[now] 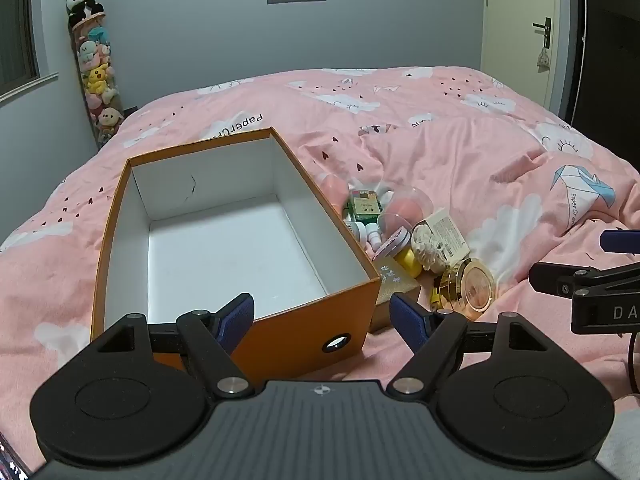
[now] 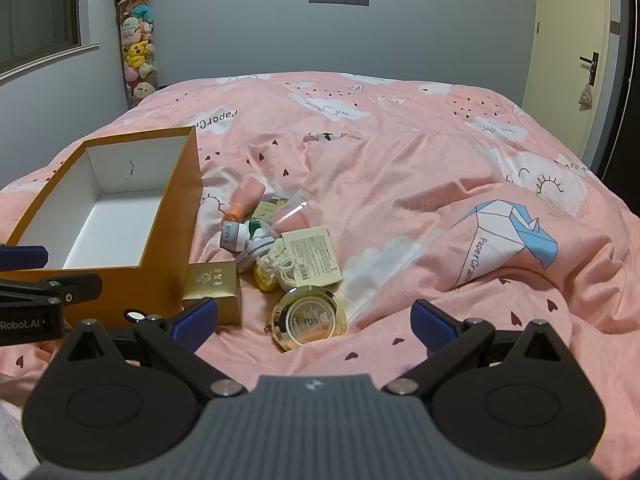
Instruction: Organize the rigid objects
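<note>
An orange box point(image 1: 320, 322) with a white, empty inside stands open on the pink bedspread; it shows at the left as the orange box point(image 2: 168, 240) in the right wrist view. Beside it lies a heap of small items: a gold round compact point(image 2: 310, 318), a small gold carton point(image 2: 212, 286), a cream label card point(image 2: 314, 258), a peach bottle point(image 2: 246, 196), a yellow piece point(image 2: 266, 282). The compact point(image 1: 474, 290) also shows in the left wrist view. My left gripper point(image 1: 322, 314) is open over the box's near wall. My right gripper point(image 2: 314, 322) is open just before the compact, holding nothing.
The pink bedspread point(image 2: 460, 184) is rumpled, with folds right of the heap. A tall clear tube of plush toys point(image 1: 98, 76) stands in the far left corner. A door point(image 2: 576, 60) is at the far right. The other gripper's fingers point(image 1: 576, 284) reach in at the right edge.
</note>
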A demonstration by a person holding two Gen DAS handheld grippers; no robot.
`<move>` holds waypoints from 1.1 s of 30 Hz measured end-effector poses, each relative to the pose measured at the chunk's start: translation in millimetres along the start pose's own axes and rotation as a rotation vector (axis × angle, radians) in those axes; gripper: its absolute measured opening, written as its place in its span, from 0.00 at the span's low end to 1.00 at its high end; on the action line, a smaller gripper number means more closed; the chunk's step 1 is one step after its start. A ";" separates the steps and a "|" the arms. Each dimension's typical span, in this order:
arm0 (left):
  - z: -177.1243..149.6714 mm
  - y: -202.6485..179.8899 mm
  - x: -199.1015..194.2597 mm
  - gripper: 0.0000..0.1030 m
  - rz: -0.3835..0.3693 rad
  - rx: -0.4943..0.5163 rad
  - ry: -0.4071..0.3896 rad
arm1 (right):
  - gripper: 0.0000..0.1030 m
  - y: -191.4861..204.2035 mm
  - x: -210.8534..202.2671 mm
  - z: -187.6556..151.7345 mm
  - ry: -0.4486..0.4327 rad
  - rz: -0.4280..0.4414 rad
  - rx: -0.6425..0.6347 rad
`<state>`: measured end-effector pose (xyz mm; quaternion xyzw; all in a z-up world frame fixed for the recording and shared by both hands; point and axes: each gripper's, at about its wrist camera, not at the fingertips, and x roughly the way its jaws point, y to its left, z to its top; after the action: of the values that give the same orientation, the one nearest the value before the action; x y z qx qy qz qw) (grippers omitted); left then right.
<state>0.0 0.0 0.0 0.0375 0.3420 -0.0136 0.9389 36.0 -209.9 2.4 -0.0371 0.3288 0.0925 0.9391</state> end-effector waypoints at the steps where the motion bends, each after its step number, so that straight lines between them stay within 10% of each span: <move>1: -0.1 0.1 0.0 0.88 0.000 0.000 0.001 | 0.98 -0.2 0.4 0.1 0.001 0.001 0.001; 33: -0.9 0.0 0.1 0.88 0.000 0.001 -0.001 | 0.98 -1.1 -0.6 -0.1 0.014 0.000 0.009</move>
<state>-0.5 0.1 -0.7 0.0378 0.3415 -0.0140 0.9390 35.7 -211.0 2.7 -0.0334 0.3358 0.0908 0.9369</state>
